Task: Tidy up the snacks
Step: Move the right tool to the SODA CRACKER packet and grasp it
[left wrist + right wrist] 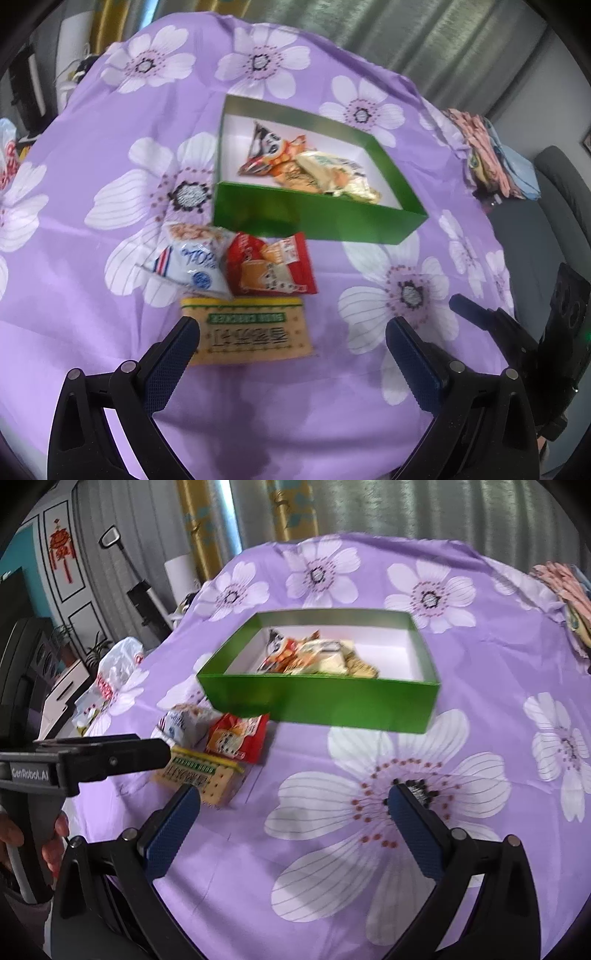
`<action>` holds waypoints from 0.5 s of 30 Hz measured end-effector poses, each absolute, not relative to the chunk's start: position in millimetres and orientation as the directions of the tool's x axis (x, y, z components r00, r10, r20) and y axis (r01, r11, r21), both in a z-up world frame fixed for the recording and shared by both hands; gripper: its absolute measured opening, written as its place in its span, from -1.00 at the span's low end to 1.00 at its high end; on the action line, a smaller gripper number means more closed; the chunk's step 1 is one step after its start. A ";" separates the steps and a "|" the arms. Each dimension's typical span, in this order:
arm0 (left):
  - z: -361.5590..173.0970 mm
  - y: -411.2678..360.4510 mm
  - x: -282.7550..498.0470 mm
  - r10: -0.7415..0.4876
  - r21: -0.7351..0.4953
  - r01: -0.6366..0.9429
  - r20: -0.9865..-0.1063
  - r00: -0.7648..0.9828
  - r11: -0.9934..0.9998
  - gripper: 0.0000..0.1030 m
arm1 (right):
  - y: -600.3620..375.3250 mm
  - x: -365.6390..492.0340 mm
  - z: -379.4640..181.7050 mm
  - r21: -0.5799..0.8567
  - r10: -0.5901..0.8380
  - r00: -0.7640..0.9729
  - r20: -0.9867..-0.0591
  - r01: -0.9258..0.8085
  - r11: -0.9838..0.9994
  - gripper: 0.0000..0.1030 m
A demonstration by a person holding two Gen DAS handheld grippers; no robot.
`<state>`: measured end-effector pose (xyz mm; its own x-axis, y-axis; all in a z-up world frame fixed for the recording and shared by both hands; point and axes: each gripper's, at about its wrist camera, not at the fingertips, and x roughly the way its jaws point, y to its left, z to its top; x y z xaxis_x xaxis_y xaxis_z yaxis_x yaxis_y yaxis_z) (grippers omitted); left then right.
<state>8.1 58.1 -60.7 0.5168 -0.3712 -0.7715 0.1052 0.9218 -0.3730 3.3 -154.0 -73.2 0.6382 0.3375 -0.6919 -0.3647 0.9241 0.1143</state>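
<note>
A green box [314, 218] [332, 701] with a white inside holds several snack packets [306, 166] [317, 657]. In front of its left corner three packets lie on the purple flowered cloth: a white and blue one [192, 258] [183, 722], a red one [273, 266] [238, 734] and a yellow cracker pack [247, 332] [203, 775]. My left gripper [291, 339] is open and empty, just above the cracker pack. My right gripper [293, 805] is open and empty over the cloth, right of the loose packets. The left gripper also shows in the right wrist view [110, 757].
A plastic bag [114, 675] lies at the table's left edge. Folded patterned cloths [491, 155] [565, 590] sit at the far right edge. Curtains hang behind the table. A grey chair [561, 206] stands to the right.
</note>
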 end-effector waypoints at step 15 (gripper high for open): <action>-103.5 86.8 10.8 -0.288 -0.323 0.024 -0.805 0.518 0.946 0.95 | -108.2 12.6 -124.0 0.201 0.466 0.475 -0.746 -0.507 0.838 0.95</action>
